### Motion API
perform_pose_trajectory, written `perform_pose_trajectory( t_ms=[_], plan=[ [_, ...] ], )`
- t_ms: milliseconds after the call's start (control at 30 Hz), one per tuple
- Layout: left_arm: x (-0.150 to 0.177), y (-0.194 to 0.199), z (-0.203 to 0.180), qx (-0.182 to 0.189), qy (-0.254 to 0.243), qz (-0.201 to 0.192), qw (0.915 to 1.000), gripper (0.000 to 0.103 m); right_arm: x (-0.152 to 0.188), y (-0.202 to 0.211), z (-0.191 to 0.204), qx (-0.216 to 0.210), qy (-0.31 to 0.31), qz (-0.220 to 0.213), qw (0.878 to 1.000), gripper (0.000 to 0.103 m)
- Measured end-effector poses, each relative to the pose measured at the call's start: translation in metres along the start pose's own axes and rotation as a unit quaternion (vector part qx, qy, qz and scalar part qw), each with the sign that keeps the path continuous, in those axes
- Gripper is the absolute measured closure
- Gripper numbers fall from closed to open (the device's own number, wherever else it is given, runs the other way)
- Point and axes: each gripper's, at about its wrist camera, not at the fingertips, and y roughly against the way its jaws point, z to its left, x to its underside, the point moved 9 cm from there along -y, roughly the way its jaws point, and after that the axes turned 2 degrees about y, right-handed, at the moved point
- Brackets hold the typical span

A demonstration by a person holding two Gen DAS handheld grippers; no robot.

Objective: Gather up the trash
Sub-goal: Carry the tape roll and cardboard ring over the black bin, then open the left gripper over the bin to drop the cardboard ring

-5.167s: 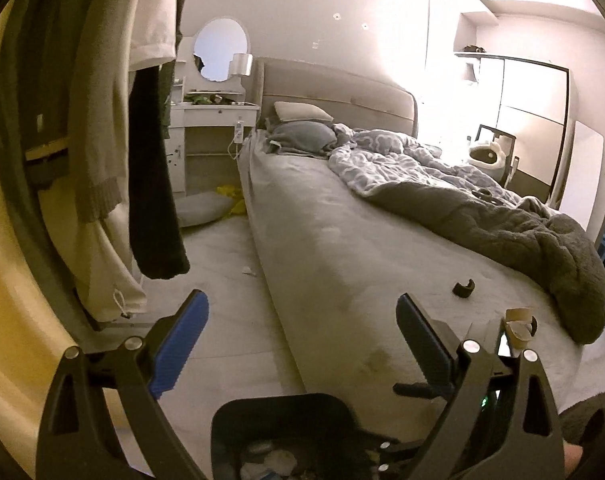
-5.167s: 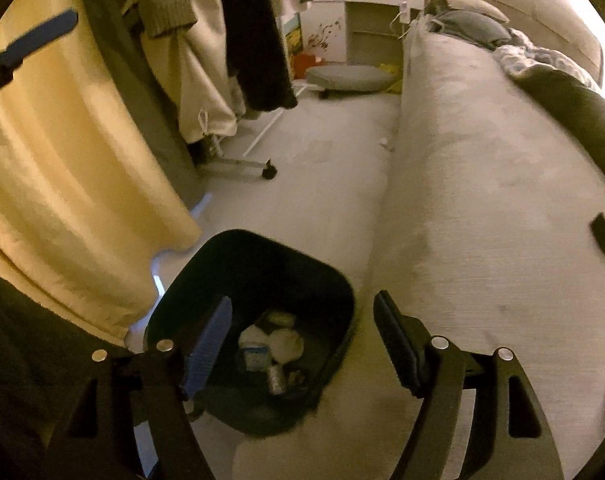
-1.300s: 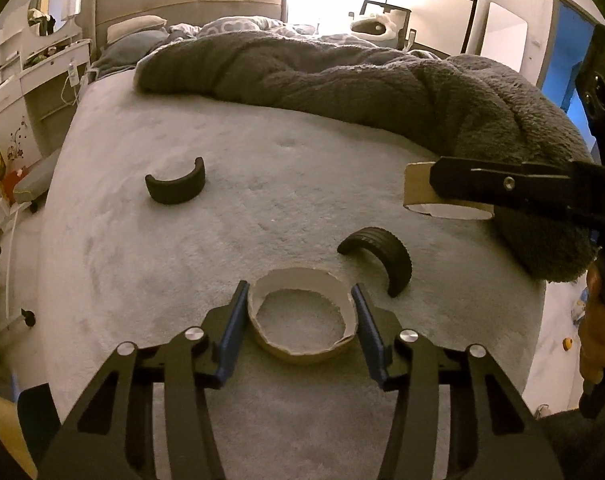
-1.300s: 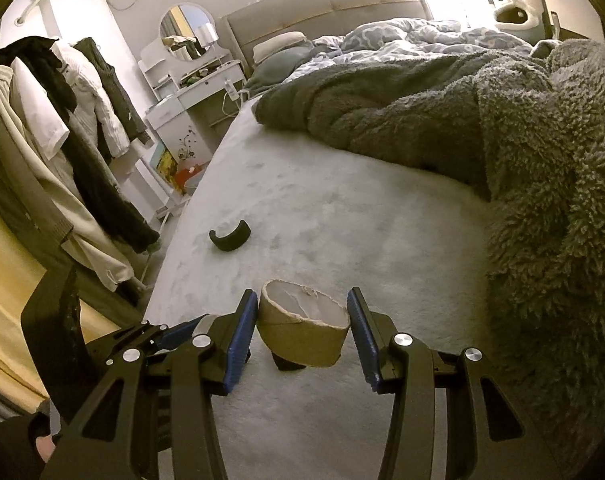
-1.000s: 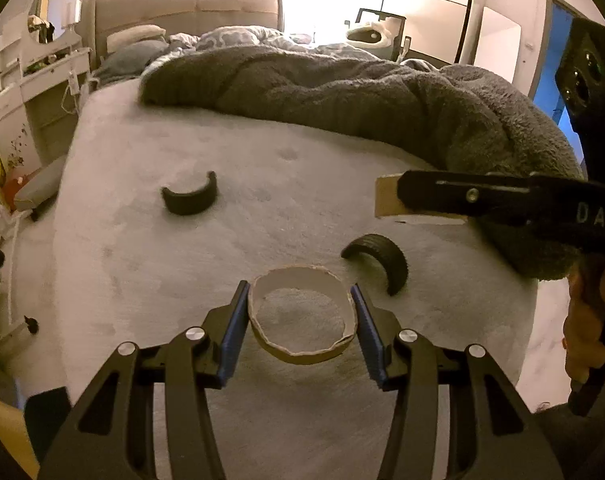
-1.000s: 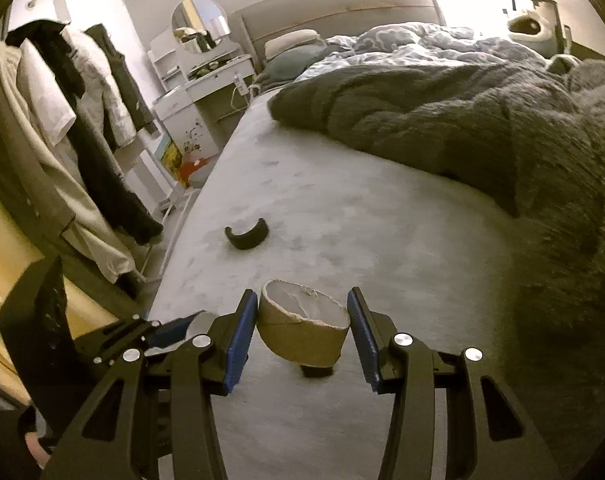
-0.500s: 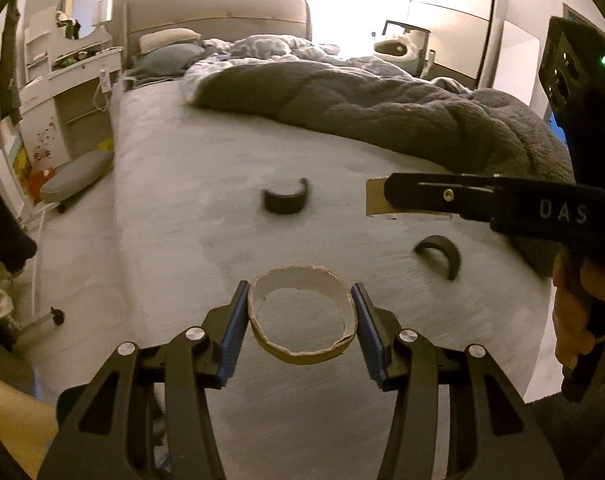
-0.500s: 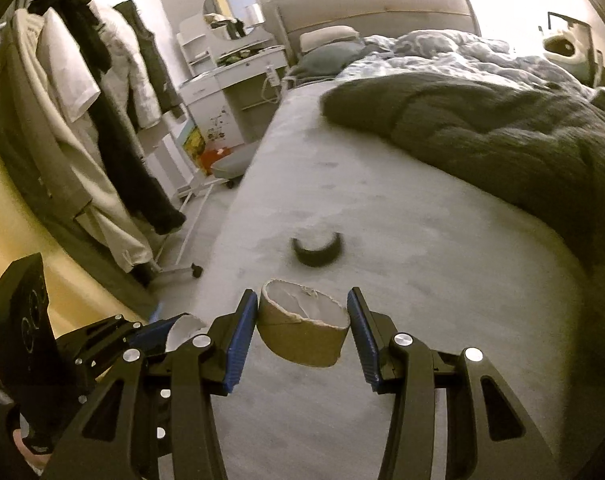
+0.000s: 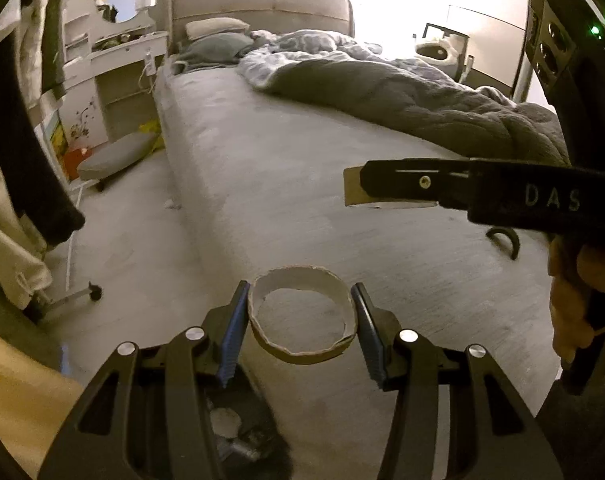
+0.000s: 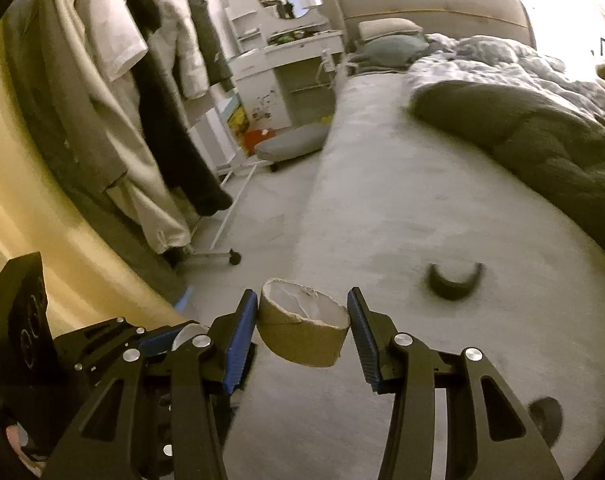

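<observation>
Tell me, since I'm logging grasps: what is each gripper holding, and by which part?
Left gripper clamps a cardboard ring across its outer wall; right gripper likewise holds another cardboard ring by its sides.

I see open floor [image 9: 142, 216] along the bed's [image 9: 262, 168] left edge, hemmed by hanging clothes [image 10: 142, 120] and the rack's wheeled foot [image 10: 232, 258]. The trash bin [image 9: 254, 432] sits at the bed's near-left corner; a heaped duvet [image 9: 422, 100] blocks its far-right side.
</observation>
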Motion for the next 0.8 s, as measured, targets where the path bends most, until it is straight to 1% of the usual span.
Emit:
perform_pose_trajectory(
  t_ms=[200,333,500,633,800],
  plan=[
    [0.016,0.002,0.042,-0.016,0.035,0.03,0.9988,0.049,-0.001,-0.023,0.026,-0.017,0.013,0.015,1.0,0.056],
    [0.031,0.002,0.069,-0.031,0.057,0.054,0.9964,0.049,0.0,-0.041,0.049,-0.031,0.024,0.026,0.999,0.056],
    [0.05,0.002,0.103,-0.047,0.082,0.088,0.9916,0.05,0.004,-0.062,0.078,-0.049,0.041,0.044,0.997,0.056],
    [0.067,-0.001,0.12,-0.056,0.093,0.12,0.9869,0.05,0.009,-0.079,0.102,-0.061,0.056,0.06,0.995,0.056],
    [0.093,-0.006,0.135,-0.057,0.105,0.166,0.9788,0.05,0.02,-0.096,0.124,-0.071,0.076,0.08,0.991,0.056]
  ],
)
